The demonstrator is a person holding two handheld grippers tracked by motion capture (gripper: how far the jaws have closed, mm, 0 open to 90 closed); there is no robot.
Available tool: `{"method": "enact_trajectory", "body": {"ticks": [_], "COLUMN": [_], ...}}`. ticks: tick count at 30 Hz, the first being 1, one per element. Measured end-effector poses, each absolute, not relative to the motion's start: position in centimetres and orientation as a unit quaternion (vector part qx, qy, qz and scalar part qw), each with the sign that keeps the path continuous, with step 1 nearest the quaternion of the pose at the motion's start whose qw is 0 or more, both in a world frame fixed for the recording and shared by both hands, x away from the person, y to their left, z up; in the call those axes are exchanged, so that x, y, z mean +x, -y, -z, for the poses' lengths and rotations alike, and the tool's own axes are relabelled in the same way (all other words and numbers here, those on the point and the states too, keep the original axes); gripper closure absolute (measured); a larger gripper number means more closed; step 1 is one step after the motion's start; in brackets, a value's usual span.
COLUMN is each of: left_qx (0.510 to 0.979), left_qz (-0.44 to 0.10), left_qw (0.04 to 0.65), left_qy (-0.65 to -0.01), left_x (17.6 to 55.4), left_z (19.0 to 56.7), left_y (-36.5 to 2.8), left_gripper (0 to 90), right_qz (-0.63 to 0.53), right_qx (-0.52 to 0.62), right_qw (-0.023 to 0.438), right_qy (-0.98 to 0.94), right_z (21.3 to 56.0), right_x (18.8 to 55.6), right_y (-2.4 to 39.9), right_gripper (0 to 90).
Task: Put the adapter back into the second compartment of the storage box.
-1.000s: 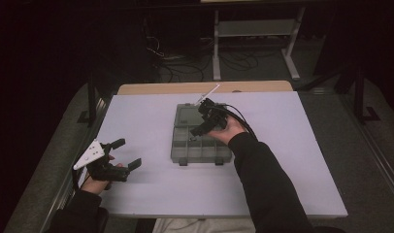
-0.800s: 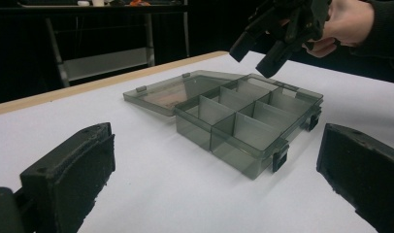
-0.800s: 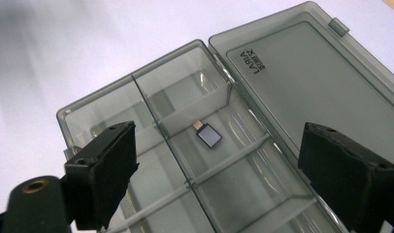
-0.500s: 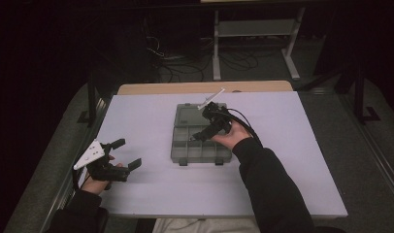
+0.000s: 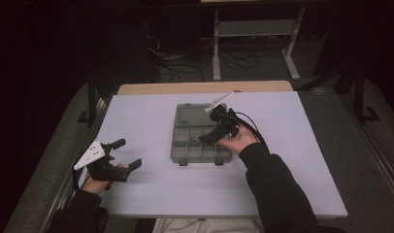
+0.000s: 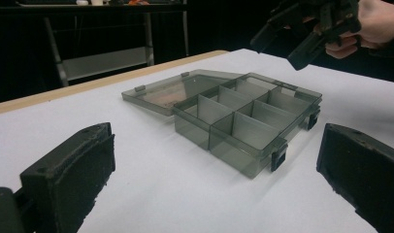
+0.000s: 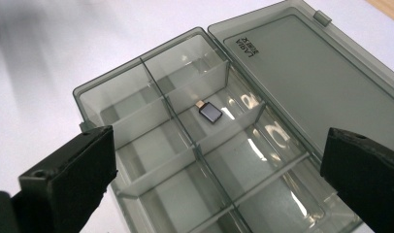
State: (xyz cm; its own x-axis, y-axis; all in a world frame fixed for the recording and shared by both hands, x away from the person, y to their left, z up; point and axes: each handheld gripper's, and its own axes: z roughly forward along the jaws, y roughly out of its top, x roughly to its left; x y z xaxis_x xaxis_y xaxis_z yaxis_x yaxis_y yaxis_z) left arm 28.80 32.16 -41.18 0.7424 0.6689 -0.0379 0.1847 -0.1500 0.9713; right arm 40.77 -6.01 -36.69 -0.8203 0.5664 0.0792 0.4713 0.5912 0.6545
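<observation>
A smoky clear compartment box (image 5: pixel 200 145) lies mid-table with its lid (image 5: pixel 195 115) folded flat on the far side. In the right gripper view a small black plug-like piece (image 7: pixel 210 113) lies in one middle compartment of the box (image 7: pixel 151 121), beside the lid (image 7: pixel 311 82). My right gripper (image 5: pixel 210 130) hovers over the box, its jaws just opened wide with nothing between them (image 7: pixel 214 160). My left gripper (image 5: pixel 127 154) rests open near the table's left front, facing the box (image 6: pixel 243 111) with empty jaws (image 6: pixel 219 160); the right gripper (image 6: pixel 302 29) shows beyond.
The white tabletop (image 5: pixel 292 174) has bare room on all sides of the box. A wooden strip (image 5: pixel 205 87) runs along the far edge. Behind it stand a metal shelf frame (image 5: pixel 253 29) and floor cables (image 5: pixel 161 53).
The right gripper's jaws have spread apart and the hand has drawn slightly back toward the person over the box. The left gripper has stayed put.
</observation>
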Motion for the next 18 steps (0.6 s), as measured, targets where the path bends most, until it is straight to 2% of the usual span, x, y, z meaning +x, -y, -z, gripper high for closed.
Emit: {"method": "enact_trajectory", "body": {"ticks": [18], "left_qx": [0.730], "left_qz": [-0.209], "left_qw": [0.580], "left_qy": [-0.295], "left_x": [28.8], "left_z": [41.2], "left_y": [-32.2], "left_gripper": [0.0], "right_qz": [-0.373], "right_qx": [0.295], "right_qw": [0.069], "right_qy": [-0.877], "right_z": [37.0], "right_x": [38.7], "right_y": [8.8], "right_gripper": [0.0]}}
